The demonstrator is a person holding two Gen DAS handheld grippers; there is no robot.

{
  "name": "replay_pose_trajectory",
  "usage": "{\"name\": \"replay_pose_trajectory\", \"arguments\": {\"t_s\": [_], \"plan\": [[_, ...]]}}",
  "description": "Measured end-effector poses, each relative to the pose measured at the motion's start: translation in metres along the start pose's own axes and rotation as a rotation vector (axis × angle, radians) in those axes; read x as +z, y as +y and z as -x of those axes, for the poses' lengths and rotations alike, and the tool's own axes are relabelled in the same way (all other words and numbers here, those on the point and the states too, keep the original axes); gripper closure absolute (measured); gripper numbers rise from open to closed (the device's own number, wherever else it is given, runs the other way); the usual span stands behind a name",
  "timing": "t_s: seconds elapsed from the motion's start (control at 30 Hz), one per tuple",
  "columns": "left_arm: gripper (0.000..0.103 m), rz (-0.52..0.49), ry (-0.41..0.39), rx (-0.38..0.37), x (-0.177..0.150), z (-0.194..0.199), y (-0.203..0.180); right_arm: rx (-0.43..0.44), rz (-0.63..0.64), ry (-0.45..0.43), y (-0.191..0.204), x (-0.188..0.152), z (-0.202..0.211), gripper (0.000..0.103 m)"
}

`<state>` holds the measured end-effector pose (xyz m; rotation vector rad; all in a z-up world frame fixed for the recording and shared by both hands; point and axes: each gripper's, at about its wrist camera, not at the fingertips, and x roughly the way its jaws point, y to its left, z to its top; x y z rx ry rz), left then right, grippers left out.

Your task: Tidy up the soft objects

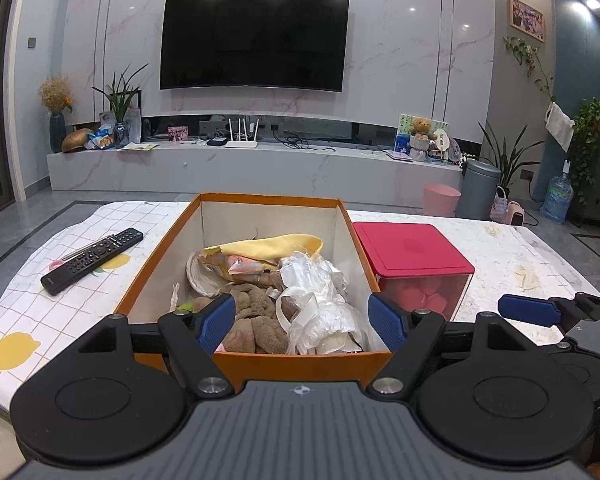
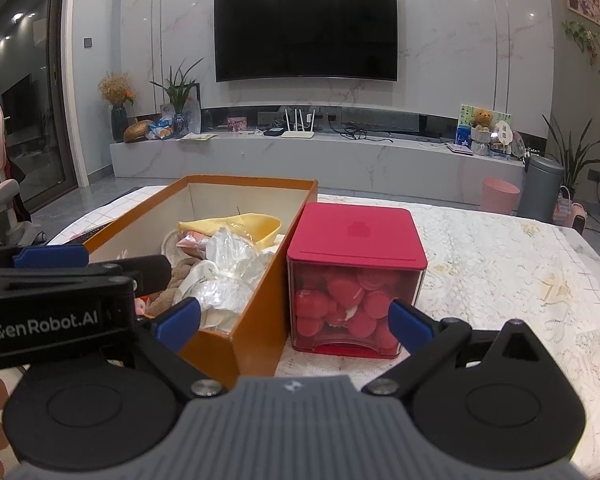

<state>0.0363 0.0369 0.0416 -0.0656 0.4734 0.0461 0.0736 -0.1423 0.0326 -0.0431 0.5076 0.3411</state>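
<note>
An orange box (image 1: pixel 172 240) is seen on a table (image 1: pixel 520 248). The box is open at the top. Soft things are piled inside it. A brown plush (image 1: pixel 256 320) lies at the near end of the box. White bags (image 1: pixel 320 300) of thin, crinkly stuff lie beside the plush, on its right. A yellow cloth (image 1: pixel 268 246) is laid over the far part of the pile. A round white pad (image 1: pixel 198 276) is seen on the left, under the cloth.

A red tub (image 2: pixel 356 276) is set just to the right of the box. It is shut with a red lid (image 1: pixel 408 250). Its walls are clear, and red and pink round things can be seen inside.

The left gripper (image 1: pixel 300 320) is held low over the near end of the box. Its blue pads are spread wide apart. Nothing is held between them. The plush and the bags are seen in the gap, farther off.

The right gripper (image 2: pixel 296 324) is held in front of the tub and the right wall of the box. Its pads are spread wide too, and nothing is gripped by them. The left gripper is also seen at the left edge of the right wrist view, close beside the right one.

A black remote (image 1: pixel 92 260) is laid on a white cloth with lemons (image 1: pixel 28 320), left of the box. A black TV (image 1: pixel 256 40) is hung on the far wall.
</note>
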Motion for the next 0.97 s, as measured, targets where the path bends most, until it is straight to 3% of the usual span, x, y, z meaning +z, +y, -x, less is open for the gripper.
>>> {"name": "replay_pose_trajectory", "arguments": {"t_s": [0.97], "plan": [[0.014, -0.002, 0.014, 0.011, -0.0002, -0.0029, 0.0003, 0.005, -0.009, 0.023, 0.0001, -0.0002, -0.0052, 0.005]]}}
